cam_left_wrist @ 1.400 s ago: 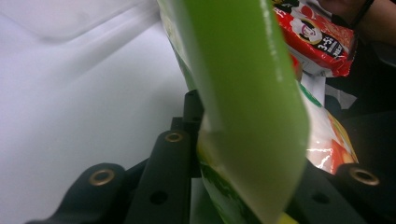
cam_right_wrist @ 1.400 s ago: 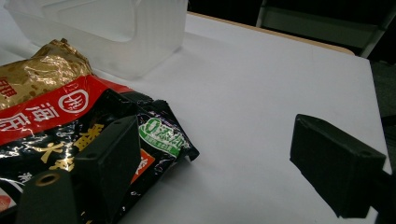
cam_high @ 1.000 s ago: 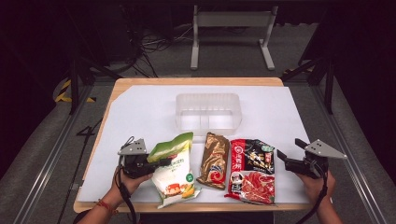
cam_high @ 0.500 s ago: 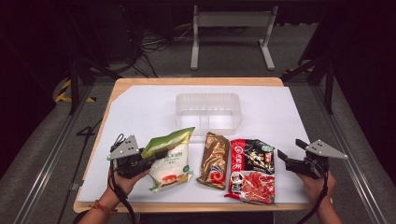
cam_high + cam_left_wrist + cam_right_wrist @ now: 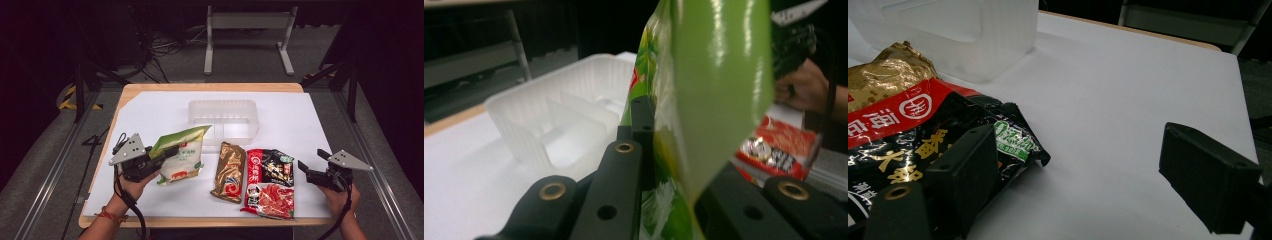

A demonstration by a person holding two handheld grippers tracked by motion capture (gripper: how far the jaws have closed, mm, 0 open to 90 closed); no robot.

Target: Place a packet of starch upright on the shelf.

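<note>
Green-and-white pouch [image 5: 181, 156]: hanging clear of the paper, tilting up toward the tray, pinched at its left edge by the left gripper [image 5: 165, 155].
Left gripper: clamping tight on the pouch, jaws pointing right; in the left gripper view, glossy green film [image 5: 719, 85] standing upright between the two black jaws.
White paper [image 5: 150, 115]: lying under everything, covering most of the wooden table [image 5: 125, 92].
Clear plastic tray [image 5: 223, 119]: sitting just beyond the left gripper's tips, past the lifted pouch; divided into compartments in the left gripper view [image 5: 564, 120].
Gold packet [image 5: 229, 171]: lying flat to the right of the held pouch, apart from it.
Red-and-black packet [image 5: 268, 182]: lying flat, touching the gold packet's right side, just ahead of the right gripper [image 5: 305, 170].
Right gripper: resting low near the table's right edge, jaws standing wide apart with nothing between them; in the right gripper view, one jaw overlapping the red-and-black packet's corner [image 5: 1013, 135], the other over bare paper.
</note>
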